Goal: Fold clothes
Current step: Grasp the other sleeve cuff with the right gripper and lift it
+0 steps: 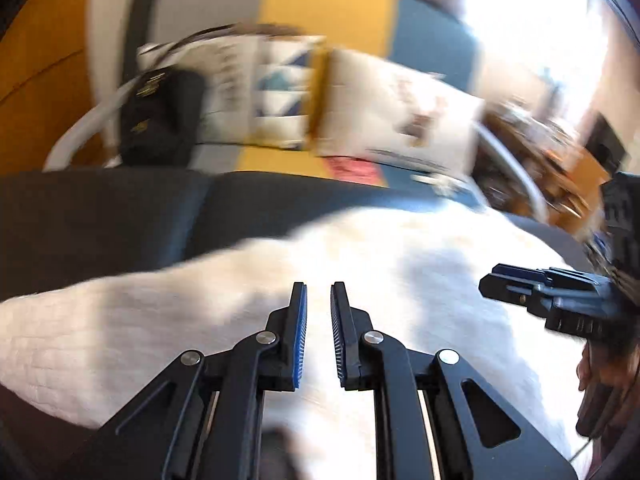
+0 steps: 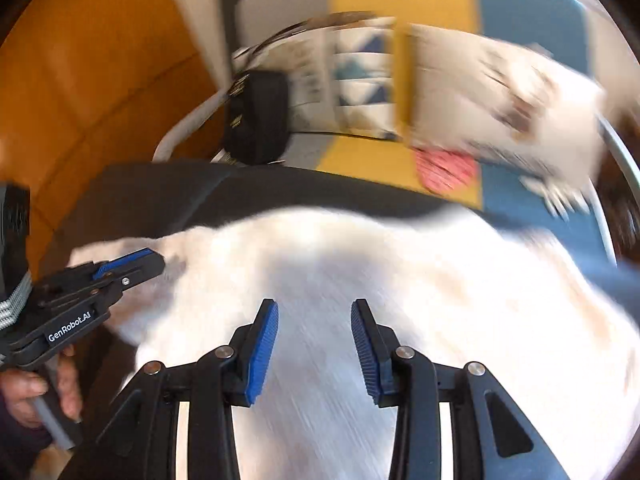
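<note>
Left wrist view: the left gripper (image 1: 319, 300) hovers over the white garment (image 1: 200, 312) on the dark bench (image 1: 100, 216) — jaws narrowly apart, empty. Right wrist view: the right gripper (image 2: 314, 320) — jaws half open, empty; folding seems barely begun.

Both grippers' fingers (image 1: 298, 316) parted, empty

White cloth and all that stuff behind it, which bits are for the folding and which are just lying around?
For the folding:
white cloth
left tongs
right tongs
dark cushion underneath

Just lying around:
patterned pillows
black bag
pink thing
</note>
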Tool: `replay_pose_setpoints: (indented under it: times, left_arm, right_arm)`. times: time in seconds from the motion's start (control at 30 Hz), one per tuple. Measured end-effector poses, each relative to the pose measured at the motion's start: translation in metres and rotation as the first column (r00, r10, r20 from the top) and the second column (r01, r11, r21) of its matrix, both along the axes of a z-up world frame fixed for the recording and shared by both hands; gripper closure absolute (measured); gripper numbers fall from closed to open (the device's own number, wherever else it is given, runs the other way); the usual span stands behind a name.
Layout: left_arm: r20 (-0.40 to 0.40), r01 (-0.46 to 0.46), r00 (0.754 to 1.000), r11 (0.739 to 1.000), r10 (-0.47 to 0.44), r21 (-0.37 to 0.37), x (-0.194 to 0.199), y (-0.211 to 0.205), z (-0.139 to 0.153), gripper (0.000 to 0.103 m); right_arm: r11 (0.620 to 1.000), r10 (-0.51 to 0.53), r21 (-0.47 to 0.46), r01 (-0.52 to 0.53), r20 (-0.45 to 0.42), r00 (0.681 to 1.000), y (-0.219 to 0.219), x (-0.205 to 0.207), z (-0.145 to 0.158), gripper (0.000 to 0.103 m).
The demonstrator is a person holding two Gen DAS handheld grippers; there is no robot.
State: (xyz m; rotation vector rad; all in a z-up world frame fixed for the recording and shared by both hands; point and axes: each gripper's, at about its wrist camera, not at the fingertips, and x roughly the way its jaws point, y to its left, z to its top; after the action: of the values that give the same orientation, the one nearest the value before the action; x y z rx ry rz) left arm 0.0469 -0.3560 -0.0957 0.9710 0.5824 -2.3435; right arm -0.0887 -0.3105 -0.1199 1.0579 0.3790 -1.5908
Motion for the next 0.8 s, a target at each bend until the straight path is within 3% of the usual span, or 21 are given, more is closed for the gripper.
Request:
replay_pose_setpoints:
  times: [0.07, 0.23, 0.33, 0.43, 0.47, 0.53, 0.6, 0.67, 0.73, 0.77, 0.8]
  left_arm:
    - [0.0, 0.101, 0.995, 0.995, -0.101, -0.017, -0.012, 0.032, 0.003, 0.089]
    - [0.146, 0.244, 0.959, 0.97, -0.243, 0.008, -0.053, 0.095, -0.026, 0.089]
    - [0.156, 0.274, 0.948, 0.961, -0.276, 0.037, -0.066, 0.117, -0.028, 0.089]
    - [0.152, 0.297, 0.944, 0.955, -0.294, -0.001, -0.071, 0.138, -0.023, 0.089]
    - [0.143, 0.309, 0.94, 0.95, -0.311, 0.031, -0.074, 0.143, -0.025, 0.089]
    - [0.158, 0.316, 0.934, 0.948, -0.319, 0.047, -0.078, 0.154, -0.03, 0.089]
    - [0.177, 0.32, 0.93, 0.947, -0.321, 0.04, -0.083, 0.159, -0.035, 0.089]
    - [0.195, 0.323, 0.926, 0.946, -0.322, 0.025, -0.087, 0.166, -0.039, 0.089]
    - [0.204, 0.323, 0.925, 0.946, -0.319, 0.015, -0.089, 0.17, -0.039, 0.089]
    - [0.206, 0.321, 0.925, 0.947, -0.318, 0.02, -0.09, 0.17, -0.039, 0.089]
    - [0.21, 0.32, 0.925, 0.947, -0.317, 0.019, -0.09, 0.17, -0.039, 0.089]
  right_arm:
    - [0.995, -0.096, -0.003, 0.097, 0.082, 0.992, 0.049, -0.024, -0.002, 0.064]
    - [0.935, -0.32, 0.17, 0.312, 0.018, 0.947, 0.138, -0.057, -0.039, 0.066]
    - [0.945, -0.321, 0.094, 0.313, 0.083, 0.944, 0.165, -0.065, -0.034, 0.068]
    - [0.903, -0.357, -0.112, 0.416, 0.345, 0.868, 0.234, -0.087, -0.017, 0.064]
    - [0.849, -0.375, -0.183, 0.495, 0.451, 0.81, 0.274, -0.102, -0.012, 0.064]
    - [0.734, -0.43, -0.235, 0.637, 0.565, 0.704, 0.342, -0.125, -0.008, 0.062]
    - [0.603, -0.515, -0.2, 0.773, 0.642, 0.568, 0.42, -0.142, -0.013, 0.062]
    - [0.448, -0.628, -0.112, 0.887, 0.667, 0.402, 0.49, -0.152, -0.026, 0.062]
    - [0.306, -0.686, -0.008, 0.952, 0.692, 0.227, 0.541, -0.159, -0.041, 0.059]
    - [0.217, -0.691, 0.01, 0.976, 0.708, 0.147, 0.568, -0.159, -0.049, 0.059]
    - [0.166, -0.7, 0.021, 0.986, 0.706, 0.103, 0.583, -0.16, -0.053, 0.059]
